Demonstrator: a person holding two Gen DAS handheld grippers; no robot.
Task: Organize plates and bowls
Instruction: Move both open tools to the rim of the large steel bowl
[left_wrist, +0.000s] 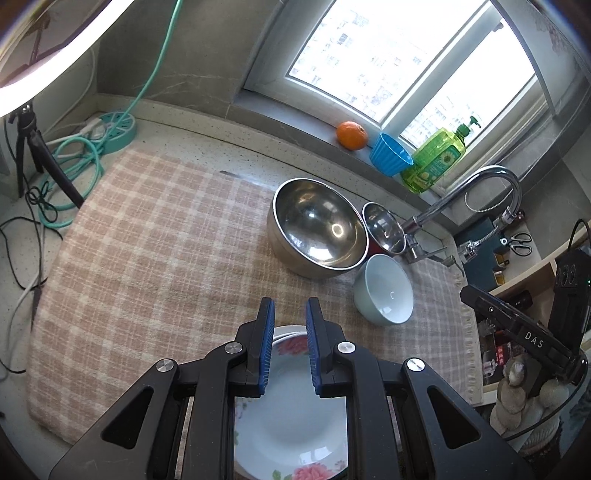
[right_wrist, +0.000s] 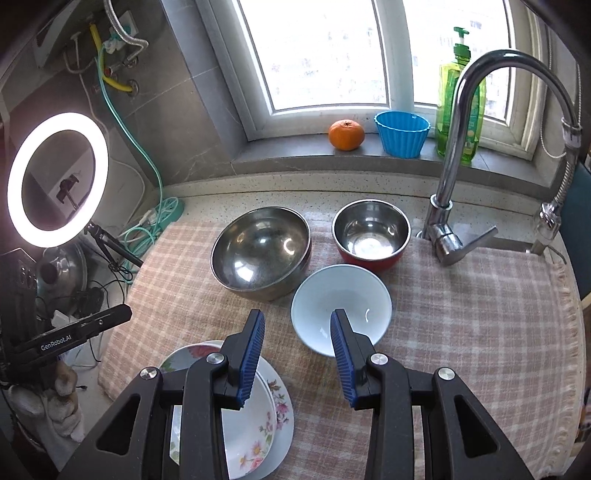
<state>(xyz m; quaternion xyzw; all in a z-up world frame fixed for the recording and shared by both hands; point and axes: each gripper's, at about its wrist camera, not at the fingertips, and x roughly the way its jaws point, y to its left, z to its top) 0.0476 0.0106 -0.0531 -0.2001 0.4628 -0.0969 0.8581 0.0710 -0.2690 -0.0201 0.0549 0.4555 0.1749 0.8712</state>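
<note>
Floral white plates are stacked (left_wrist: 291, 417) at the near edge of the checked cloth, also in the right wrist view (right_wrist: 255, 432). My left gripper (left_wrist: 290, 314) hovers open and empty just above the stack's far rim. My right gripper (right_wrist: 297, 325) is open and empty, over the cloth between the plates and a pale blue-white bowl (right_wrist: 341, 308), also in the left wrist view (left_wrist: 384, 291). A large steel bowl (right_wrist: 260, 251) (left_wrist: 317, 225) and a small steel bowl with a red outside (right_wrist: 371, 230) (left_wrist: 384, 229) stand behind it.
A chrome tap (right_wrist: 461, 147) rises at the right rear of the cloth (right_wrist: 480, 314). On the windowsill sit an orange (right_wrist: 346, 134), a blue cup (right_wrist: 402, 133) and a green soap bottle (right_wrist: 456, 99). A ring light (right_wrist: 57, 179), tripod and cables stand left.
</note>
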